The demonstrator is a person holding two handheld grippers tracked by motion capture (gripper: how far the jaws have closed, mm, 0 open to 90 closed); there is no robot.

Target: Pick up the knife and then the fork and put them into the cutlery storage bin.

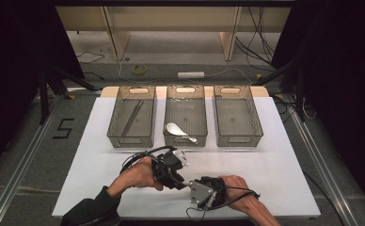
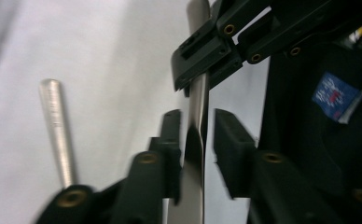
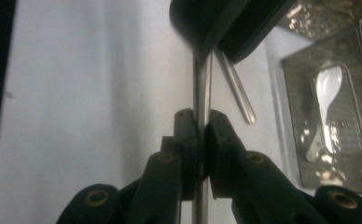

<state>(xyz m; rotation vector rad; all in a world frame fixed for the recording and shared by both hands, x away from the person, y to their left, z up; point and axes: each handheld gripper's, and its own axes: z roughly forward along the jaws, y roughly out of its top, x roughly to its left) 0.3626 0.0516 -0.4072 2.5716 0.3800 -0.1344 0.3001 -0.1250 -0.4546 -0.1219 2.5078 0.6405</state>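
I have the right gripper clamped on a metal rod, which runs straight ahead of its jaws. The left gripper stands slightly open around the same rod, pads not pressing. This looks like a handover: I should keep the right grip firm and draw the left gripper clear along its own line. The rod's long axis spans both grippers, low over the white table; a second rod lies beside it.

Three clear bins along the surface's far edge, one white spoon, and apparently two metal rods.
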